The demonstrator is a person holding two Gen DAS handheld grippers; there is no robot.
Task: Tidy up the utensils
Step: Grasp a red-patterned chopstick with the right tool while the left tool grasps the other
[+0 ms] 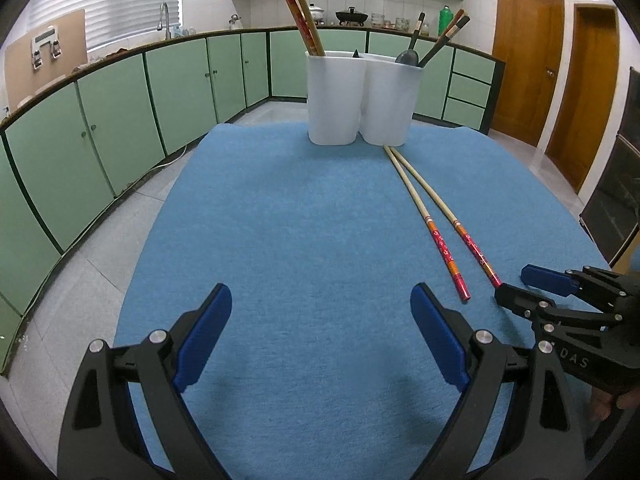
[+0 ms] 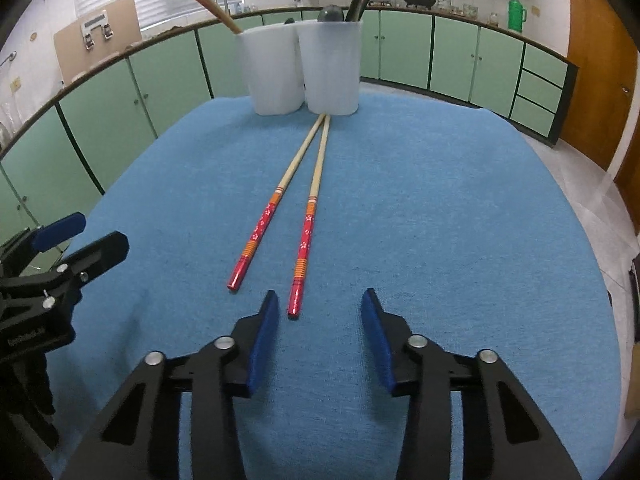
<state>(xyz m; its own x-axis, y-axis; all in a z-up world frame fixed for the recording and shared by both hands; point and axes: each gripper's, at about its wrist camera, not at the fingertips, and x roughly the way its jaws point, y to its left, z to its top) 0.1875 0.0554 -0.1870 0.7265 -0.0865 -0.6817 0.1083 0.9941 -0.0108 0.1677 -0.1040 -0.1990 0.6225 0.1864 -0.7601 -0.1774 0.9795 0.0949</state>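
Note:
Two bamboo chopsticks with red patterned handles lie on the blue mat, tips at the white holder; they also show in the left wrist view. The white two-cup holder holds two red chopsticks in its left cup, and dark chopsticks and a dark spoon in its right cup. My right gripper is open and empty, just short of the right chopstick's red end. My left gripper is open and empty over the bare mat. The right gripper also shows in the left wrist view.
The mat covers a small table with floor all around its edges. Green kitchen cabinets run along the back and left. Wooden doors stand at the right. My left gripper shows at the left edge of the right wrist view.

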